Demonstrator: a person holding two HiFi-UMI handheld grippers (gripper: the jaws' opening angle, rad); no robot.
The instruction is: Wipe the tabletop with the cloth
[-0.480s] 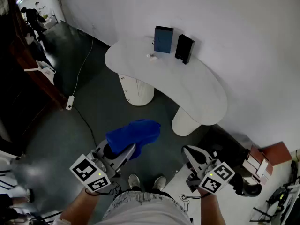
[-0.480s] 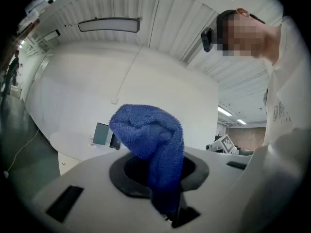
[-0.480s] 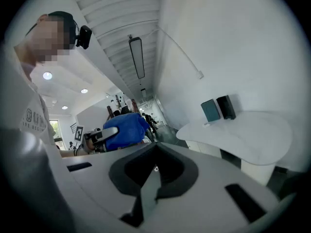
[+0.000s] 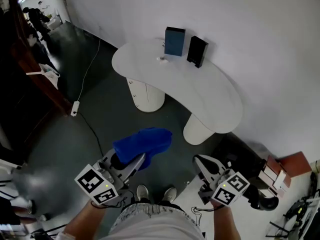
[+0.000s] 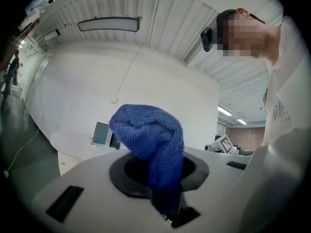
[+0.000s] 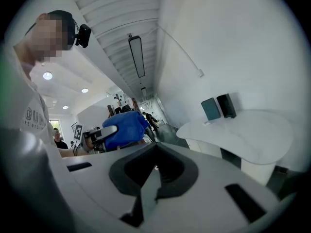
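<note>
A blue cloth (image 4: 142,144) hangs bunched from my left gripper (image 4: 136,161), which is shut on it low at the left of the head view, over the dark floor. In the left gripper view the cloth (image 5: 150,140) rises from between the jaws and hides their tips. My right gripper (image 4: 201,163) is low at the right, shut, holding nothing; its jaws (image 6: 154,176) meet as one blade. The white curved table (image 4: 200,91) stands well ahead of both grippers. A blue box (image 4: 174,41), a black box (image 4: 196,51) and a small white item (image 4: 162,60) sit on its far end.
The table rests on two round white pedestals (image 4: 147,96). A cable and a power strip (image 4: 74,109) lie on the floor at left. Brown boxes (image 4: 295,163) and black equipment (image 4: 260,194) stand at lower right. The person's shoes (image 4: 144,192) show below. People (image 4: 35,16) stand far off at upper left.
</note>
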